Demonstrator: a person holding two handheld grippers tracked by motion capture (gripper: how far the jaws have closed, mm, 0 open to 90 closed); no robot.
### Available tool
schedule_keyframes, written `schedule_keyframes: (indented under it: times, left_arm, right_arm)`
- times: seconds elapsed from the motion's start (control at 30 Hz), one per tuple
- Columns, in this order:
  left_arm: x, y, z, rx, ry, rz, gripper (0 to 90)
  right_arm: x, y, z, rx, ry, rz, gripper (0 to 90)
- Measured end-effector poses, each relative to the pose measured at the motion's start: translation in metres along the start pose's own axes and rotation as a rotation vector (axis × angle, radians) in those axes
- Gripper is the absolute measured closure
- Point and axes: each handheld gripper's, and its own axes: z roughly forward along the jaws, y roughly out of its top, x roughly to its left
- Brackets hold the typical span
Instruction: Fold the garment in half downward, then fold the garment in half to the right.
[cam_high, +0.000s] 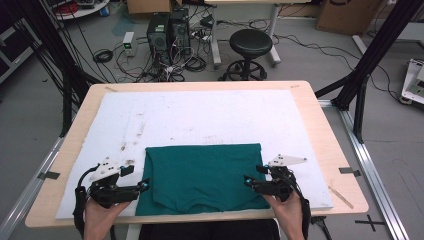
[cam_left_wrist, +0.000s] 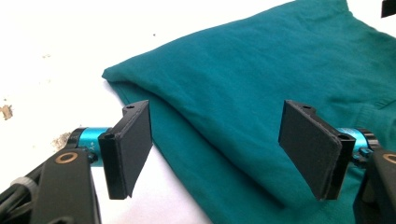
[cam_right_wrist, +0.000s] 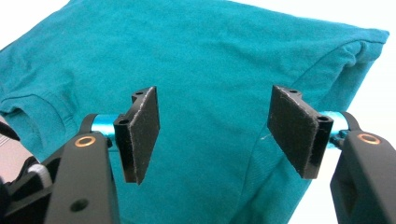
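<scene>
We stand at a wooden table (cam_high: 320, 131) covered by a white mat (cam_high: 200, 115). A folded teal T-shirt (cam_high: 202, 176) lies flat on the mat's near edge, between our hands. Our left gripper (cam_high: 143, 186) sits just beside the shirt's left edge, jaws spread wide and empty. Our right gripper (cam_high: 248, 181) sits at the right edge, likewise open, holding nothing. We judge that we are lining up to take both side edges for another fold. Next, each gripper likely needs to slide its lower jaw under the cloth edge and close.
</scene>
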Motion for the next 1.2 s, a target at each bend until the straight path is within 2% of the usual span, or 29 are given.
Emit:
schedule_keyframes:
  times: [0.17,0.33,0.4,0.5,0.7,0.87,0.9,0.97,1.2]
  left_arm:
    - [-0.008,-0.001,-0.002,-0.002,0.001,0.029,25.9]
    - [-0.017,-0.004,0.0,0.012,0.042,0.048,25.9]
    - [-0.02,-0.006,0.0,0.012,0.073,0.04,26.0]
    - [-0.025,-0.009,0.0,0.005,0.095,0.026,26.6]
    - [-0.036,-0.02,0.005,0.03,0.081,0.015,26.6]
    - [-0.042,-0.025,0.014,0.038,0.14,0.002,26.6]
    - [-0.043,-0.028,0.017,0.053,0.17,0.001,26.6]
    - [-0.045,-0.032,0.019,0.073,0.194,-0.003,26.6]
    - [-0.049,-0.041,0.024,0.122,0.223,-0.005,26.6]
  right_arm:
    - [0.001,0.001,0.0,-0.005,0.002,0.001,34.9]
    - [0.001,0.001,-0.003,-0.009,0.0,0.003,35.0]
    - [0.001,0.0,-0.004,-0.012,0.001,0.006,34.9]
    - [0.001,0.0,-0.006,-0.02,0.003,0.007,34.9]
    - [0.005,0.002,-0.003,-0.022,0.006,0.005,34.9]
    - [0.012,0.009,0.003,-0.017,0.017,-0.012,35.0]
    - [0.013,0.01,0.003,-0.015,0.019,-0.019,34.9]
    - [0.015,0.012,0.004,-0.014,0.019,-0.025,35.0]
    - [0.016,0.015,0.004,-0.014,0.019,-0.024,35.0]
